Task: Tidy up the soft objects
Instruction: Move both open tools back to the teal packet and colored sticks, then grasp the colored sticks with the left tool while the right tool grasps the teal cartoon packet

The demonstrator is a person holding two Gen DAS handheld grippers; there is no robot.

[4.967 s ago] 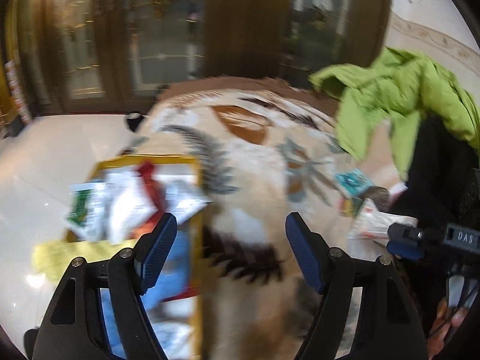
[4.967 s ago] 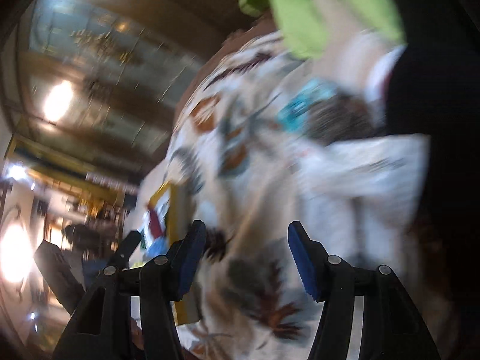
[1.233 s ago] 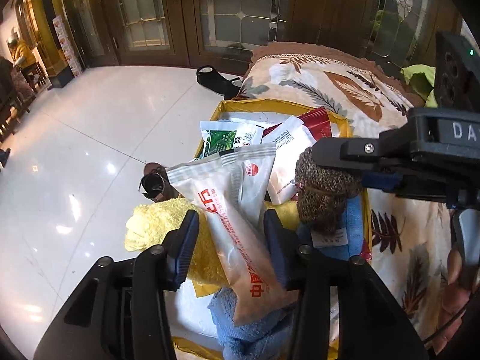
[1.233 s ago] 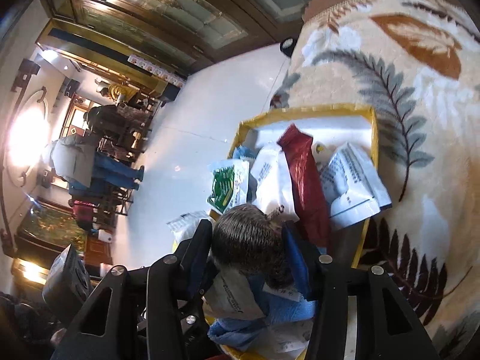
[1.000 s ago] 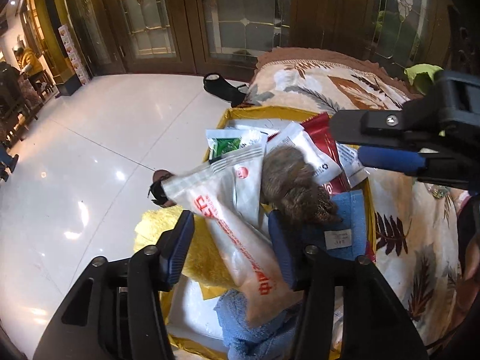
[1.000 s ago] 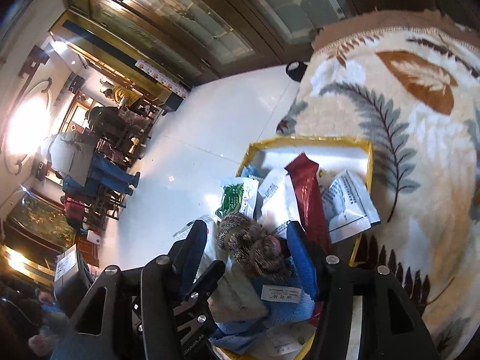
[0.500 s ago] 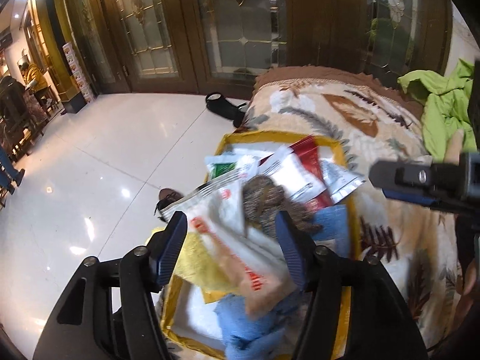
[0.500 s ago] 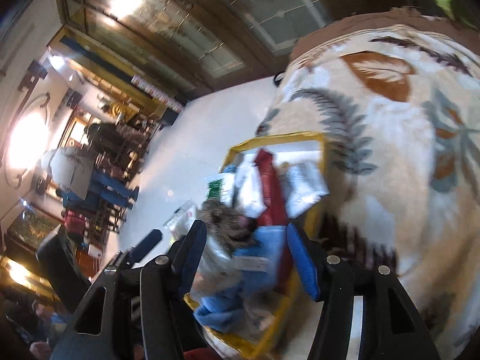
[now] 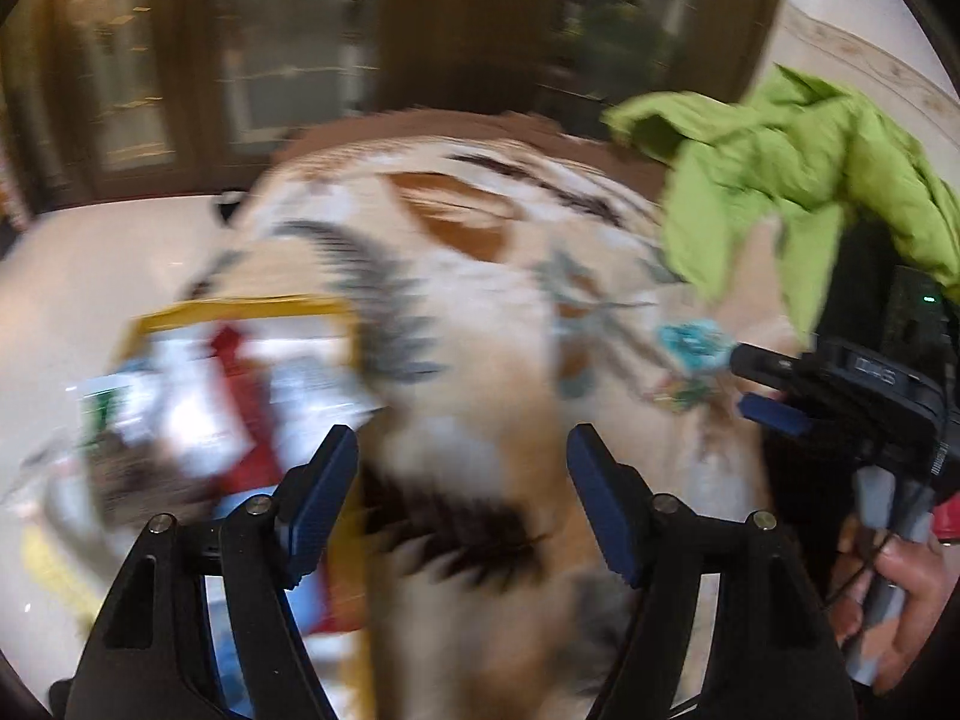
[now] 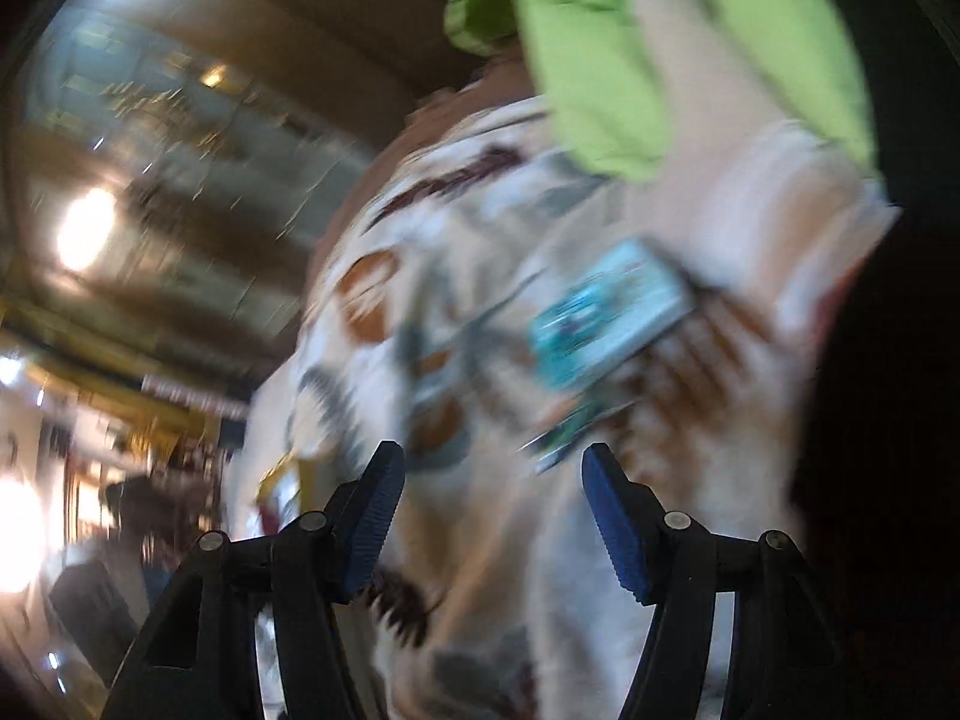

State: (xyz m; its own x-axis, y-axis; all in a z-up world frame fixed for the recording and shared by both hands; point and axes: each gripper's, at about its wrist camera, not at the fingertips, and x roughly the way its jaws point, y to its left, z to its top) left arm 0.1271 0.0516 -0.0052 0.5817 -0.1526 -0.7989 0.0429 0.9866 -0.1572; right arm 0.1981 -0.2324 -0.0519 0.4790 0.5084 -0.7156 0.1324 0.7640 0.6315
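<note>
Already our box [image 9: 240,306] at the blanket's [image 9: 480,312] left edge holds a blurred heap of packets, while both grippers, left [image 9: 462,501] and right [image 10: 492,513], gape empty and a teal packet [image 10: 606,318] waits near the green jacket [image 9: 780,162].

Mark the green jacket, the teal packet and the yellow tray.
green jacket [image 9: 780,162], left wrist view, middle of the crumpled fabric.
teal packet [image 10: 612,315], right wrist view, centre of its printed face.
yellow tray [image 9: 240,307], left wrist view, far rim.

Tray [image 9: 240,307] left — jacket [image 9: 798,162] right
</note>
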